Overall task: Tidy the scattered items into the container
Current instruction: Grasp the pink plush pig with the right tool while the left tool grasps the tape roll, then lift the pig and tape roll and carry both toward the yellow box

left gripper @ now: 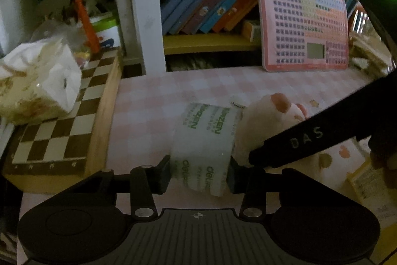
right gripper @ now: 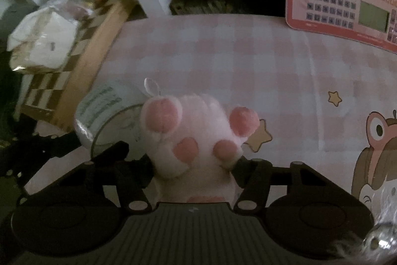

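A tape roll, translucent with green print, lies on the pink checked tablecloth. My left gripper is shut on it, one pad against each side. Just right of it is a white plush paw with pink pads, and my right gripper is shut on its lower part. In the left wrist view the plush paw shows behind a black finger of the right gripper. In the right wrist view the tape roll touches the paw's left side.
A wooden chessboard lies at the left with a tissue pack on it. A pink keyboard toy leans on the bookshelf behind, beside a white post. A yellow box sits at the right edge.
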Demonstrator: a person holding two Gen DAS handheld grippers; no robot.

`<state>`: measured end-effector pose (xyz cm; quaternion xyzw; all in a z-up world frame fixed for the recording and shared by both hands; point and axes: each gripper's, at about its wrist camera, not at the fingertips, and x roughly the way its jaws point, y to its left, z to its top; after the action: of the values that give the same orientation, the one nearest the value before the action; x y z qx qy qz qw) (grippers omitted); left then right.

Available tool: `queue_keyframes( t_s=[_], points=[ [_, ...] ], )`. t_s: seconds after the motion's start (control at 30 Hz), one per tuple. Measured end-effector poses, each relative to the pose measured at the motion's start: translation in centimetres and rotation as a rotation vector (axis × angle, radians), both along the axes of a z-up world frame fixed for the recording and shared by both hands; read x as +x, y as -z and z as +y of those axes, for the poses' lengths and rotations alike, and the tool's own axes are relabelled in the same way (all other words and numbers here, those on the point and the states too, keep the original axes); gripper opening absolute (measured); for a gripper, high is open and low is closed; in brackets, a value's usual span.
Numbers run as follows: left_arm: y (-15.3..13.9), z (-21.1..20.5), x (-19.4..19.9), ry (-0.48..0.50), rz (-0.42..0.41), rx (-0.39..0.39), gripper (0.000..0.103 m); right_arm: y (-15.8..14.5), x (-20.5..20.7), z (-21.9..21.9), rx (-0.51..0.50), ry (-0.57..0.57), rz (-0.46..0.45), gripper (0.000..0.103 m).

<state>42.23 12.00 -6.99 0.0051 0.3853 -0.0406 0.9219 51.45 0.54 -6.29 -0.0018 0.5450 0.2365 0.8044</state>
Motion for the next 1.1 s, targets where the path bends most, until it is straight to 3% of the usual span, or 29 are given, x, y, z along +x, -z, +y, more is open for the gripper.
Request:
queue_keyframes(
  t_s=[0.23,0.53,0.77,1.1],
  points=[
    [-1.5,1.0,-2.4,-0.028,-0.001,-0.044,0.041,-1.8,-2.6,-0.1,0.049,-0.033,-0.010,0.057],
    [-2.3,2.2,-6.3,-0.055,0.006,-0.035,0.039,-3.5,-6.9,-0.1,0.081,-0.065,-0.022,0.057],
    [-2.1,2.5,-9.7,-0.042,0.041,-0.030,0.005,-4.3,-10.3,-0.9,0.088,-0.078,-0.042,0.057],
    [-2.9,3.1,-14.9,-0.050,0.034,-0.059,0.005,-4.9,-15.5,-1.8,0.098,-0.095,-0.038,0.057]
  ],
)
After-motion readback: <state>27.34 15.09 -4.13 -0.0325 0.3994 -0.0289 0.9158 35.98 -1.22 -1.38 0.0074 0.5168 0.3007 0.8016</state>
